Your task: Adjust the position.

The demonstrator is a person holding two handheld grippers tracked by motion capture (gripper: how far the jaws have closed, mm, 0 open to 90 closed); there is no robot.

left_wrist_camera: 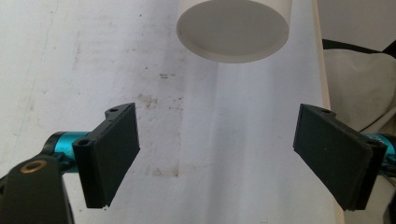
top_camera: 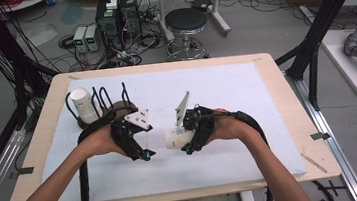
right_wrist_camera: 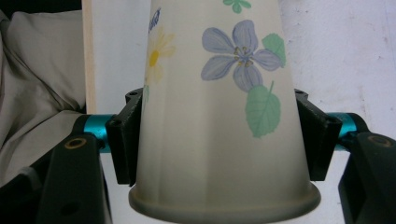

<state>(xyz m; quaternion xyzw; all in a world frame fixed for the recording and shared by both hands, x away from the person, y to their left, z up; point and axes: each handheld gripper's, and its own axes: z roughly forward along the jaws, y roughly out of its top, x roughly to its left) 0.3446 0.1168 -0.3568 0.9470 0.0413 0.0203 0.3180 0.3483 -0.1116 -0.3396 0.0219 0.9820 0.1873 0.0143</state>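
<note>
Cup: a paper cup (right_wrist_camera: 219, 116) with a flower print lies sideways above the white mat (top_camera: 253, 158), near the table's centre, its base toward 9 o'clock.
Right gripper (top_camera: 190, 148): pinching the cup just below the rim, one pad on each side.
Left gripper (top_camera: 145, 155): jaws spread, nothing between them; the cup's base (left_wrist_camera: 232, 29) sits ahead at 12 o'clock.
Rack: a wire rack (top_camera: 111, 105) at 10 o'clock already carries one cup (top_camera: 83, 104).
Doing it well: judged a hand-over, so keep the right grip steady, centre the base between the left pads, close gently to avoid crushing.
</note>
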